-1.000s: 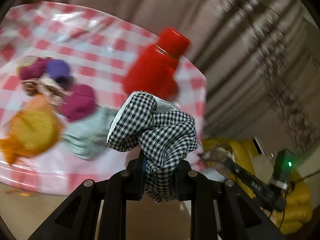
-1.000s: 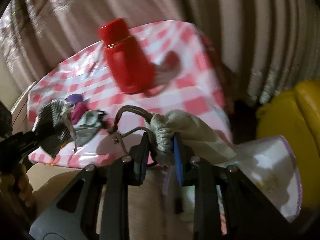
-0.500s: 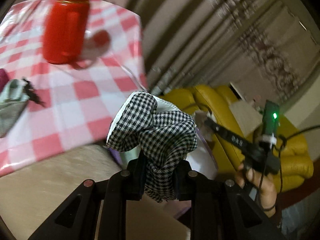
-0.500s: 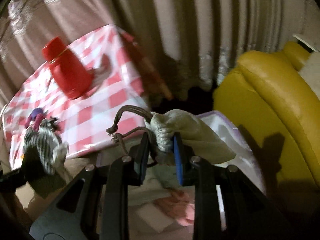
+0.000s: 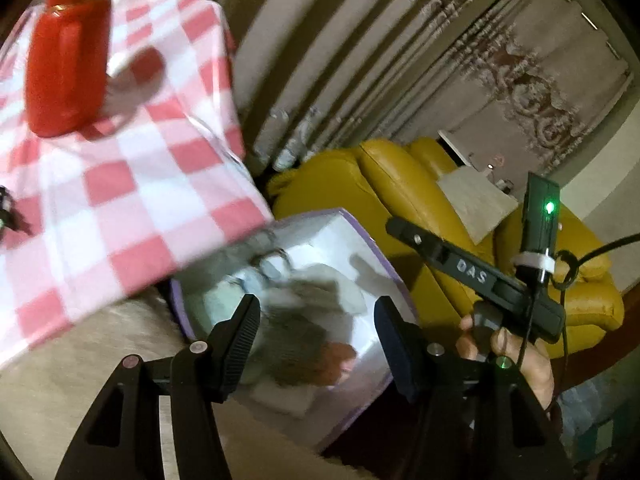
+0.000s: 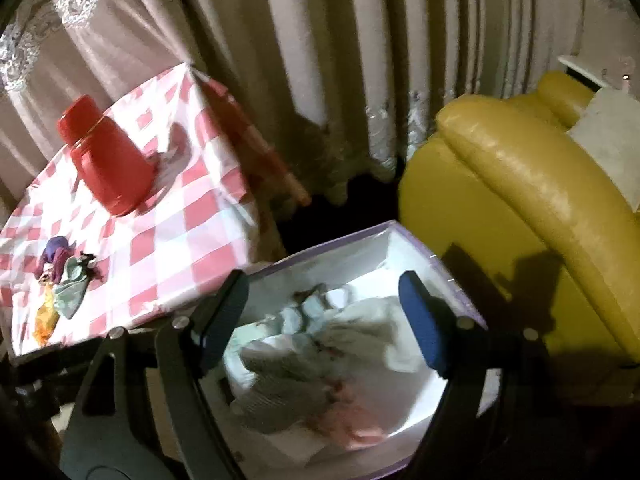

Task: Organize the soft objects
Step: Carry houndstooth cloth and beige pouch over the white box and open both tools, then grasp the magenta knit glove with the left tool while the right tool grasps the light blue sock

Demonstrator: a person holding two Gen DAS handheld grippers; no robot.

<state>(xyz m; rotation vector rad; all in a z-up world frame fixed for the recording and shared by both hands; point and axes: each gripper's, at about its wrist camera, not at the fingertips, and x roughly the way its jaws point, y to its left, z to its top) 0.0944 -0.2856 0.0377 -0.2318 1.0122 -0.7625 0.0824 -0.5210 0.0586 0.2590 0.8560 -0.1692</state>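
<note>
My left gripper (image 5: 318,320) hangs over a white box with a purple rim (image 5: 360,232), its jaws opening with nothing pressed between the pads. A blurred dark cloth (image 5: 300,320) lies in the box below it. In the right wrist view my right gripper (image 6: 324,296) is over the same box (image 6: 340,244), jaws also opening and empty. Pale and pink cloths (image 6: 320,344) are heaped inside. A small pile of coloured cloths (image 6: 60,276) remains on the checked table.
A red bottle (image 6: 104,156) stands on the red-and-white checked tablecloth (image 6: 172,248). A yellow armchair (image 6: 520,184) sits right of the box, with curtains behind. A hand (image 5: 516,356) holds the other tool's black body (image 5: 472,276) at right.
Both grippers swung from the table to above the box and opened. The checked cloth left the left jaws and the beige drawstring pouch left the right jaws.
</note>
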